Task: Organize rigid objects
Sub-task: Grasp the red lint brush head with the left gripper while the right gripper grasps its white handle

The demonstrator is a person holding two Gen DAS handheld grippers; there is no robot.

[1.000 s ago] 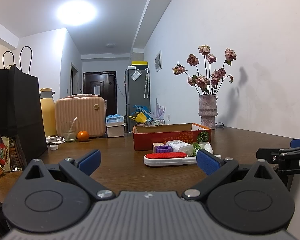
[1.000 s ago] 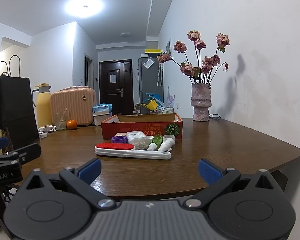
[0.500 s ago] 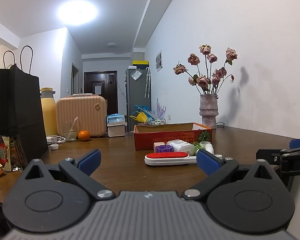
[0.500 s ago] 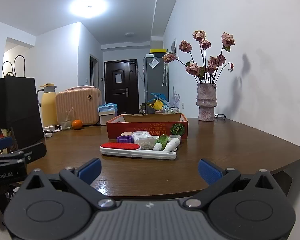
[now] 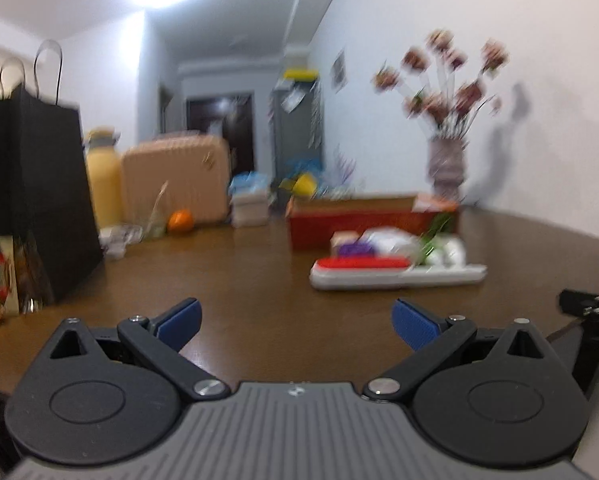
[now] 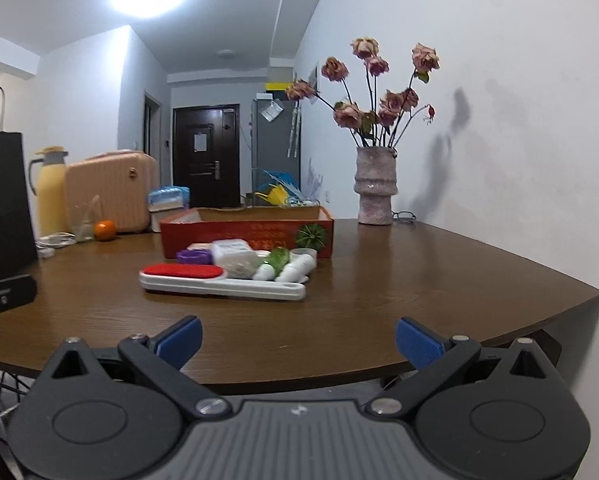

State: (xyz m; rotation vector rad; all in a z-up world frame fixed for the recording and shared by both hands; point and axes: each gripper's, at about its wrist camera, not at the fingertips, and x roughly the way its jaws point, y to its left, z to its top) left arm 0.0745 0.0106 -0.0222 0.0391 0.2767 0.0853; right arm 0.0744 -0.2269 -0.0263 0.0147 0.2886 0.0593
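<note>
On your tabletop point(image 6: 399, 280) you have one red cardboard box point(image 6: 245, 234), one white-and-red lint brush point(image 6: 219, 282), one purple roll point(image 6: 194, 256), one white packet point(image 6: 235, 258), two small white bottles point(image 6: 295, 270), one orange point(image 6: 105, 229), one vase point(image 6: 375, 186), one yellow flask point(image 6: 52, 192), and one pink case point(image 6: 111, 192).
</note>
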